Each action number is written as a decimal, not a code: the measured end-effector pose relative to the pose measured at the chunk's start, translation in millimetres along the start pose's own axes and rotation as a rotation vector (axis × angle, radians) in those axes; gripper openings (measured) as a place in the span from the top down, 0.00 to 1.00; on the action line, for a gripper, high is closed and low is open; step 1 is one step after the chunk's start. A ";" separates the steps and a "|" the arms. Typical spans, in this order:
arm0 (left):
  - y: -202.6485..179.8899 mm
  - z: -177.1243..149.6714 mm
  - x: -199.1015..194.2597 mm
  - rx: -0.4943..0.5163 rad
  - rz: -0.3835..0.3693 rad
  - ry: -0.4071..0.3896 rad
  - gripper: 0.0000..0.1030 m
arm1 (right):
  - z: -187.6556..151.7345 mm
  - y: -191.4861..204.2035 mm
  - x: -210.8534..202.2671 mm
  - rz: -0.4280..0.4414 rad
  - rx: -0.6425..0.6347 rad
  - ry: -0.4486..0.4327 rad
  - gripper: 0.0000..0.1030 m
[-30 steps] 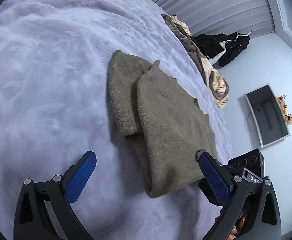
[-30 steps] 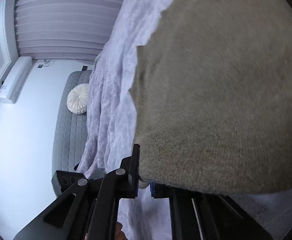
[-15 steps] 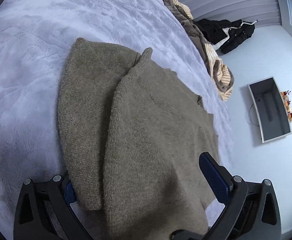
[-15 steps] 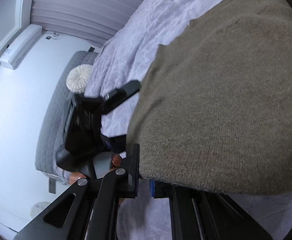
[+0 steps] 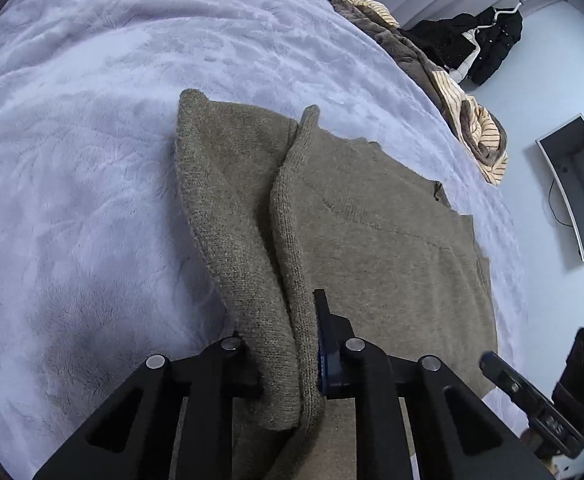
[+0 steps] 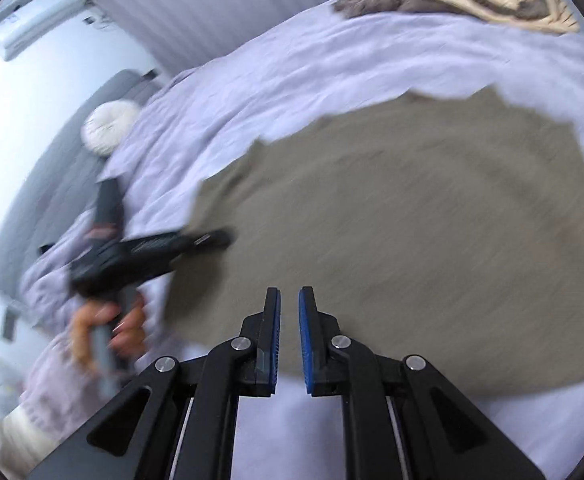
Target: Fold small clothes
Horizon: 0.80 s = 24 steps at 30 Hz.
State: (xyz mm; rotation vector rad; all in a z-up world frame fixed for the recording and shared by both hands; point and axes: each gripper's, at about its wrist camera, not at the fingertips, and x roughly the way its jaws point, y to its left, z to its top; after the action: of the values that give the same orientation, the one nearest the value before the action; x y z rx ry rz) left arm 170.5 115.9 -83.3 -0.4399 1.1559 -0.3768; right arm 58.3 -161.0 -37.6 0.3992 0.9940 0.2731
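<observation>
My left hand-held gripper (image 5: 287, 344) has just closed on the brown sweater's (image 5: 372, 220) bunched fold near the bed's (image 5: 91, 160) edge — to pull it over — while my right hand-held gripper (image 6: 289, 320) hangs nearly shut, holding nothing.

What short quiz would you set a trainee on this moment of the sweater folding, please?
1. True or false: the olive sweater hangs from a hanger.
2. What is the left gripper shut on? A: a folded edge of the sweater. B: a towel. C: nothing.
3. In one word, what lies between the jaws of the right gripper?

Key:
1. False. It lies on the lilac bedspread.
2. A. The jaws have just been closing, and the fold is pinched between them.
3. Nothing. They stand nearly together, above the sweater's near edge.
</observation>
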 end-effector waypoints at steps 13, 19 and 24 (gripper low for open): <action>-172.4 11.4 3.6 0.316 -0.046 -0.015 0.82 | -12.7 -65.4 52.5 0.065 0.190 0.071 0.95; -230.0 -5.8 60.6 0.379 -0.098 0.097 0.83 | -23.8 -82.0 56.5 0.216 0.336 0.053 0.98; -247.4 -23.0 59.2 0.409 -0.116 0.109 0.82 | -23.6 -95.3 55.8 0.360 0.444 0.019 0.94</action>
State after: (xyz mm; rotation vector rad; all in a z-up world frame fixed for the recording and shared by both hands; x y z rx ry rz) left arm 155.6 -128.4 -10.0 -0.1287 1.1257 -0.7295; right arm 71.2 -219.2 -133.5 0.9862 0.9969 0.3810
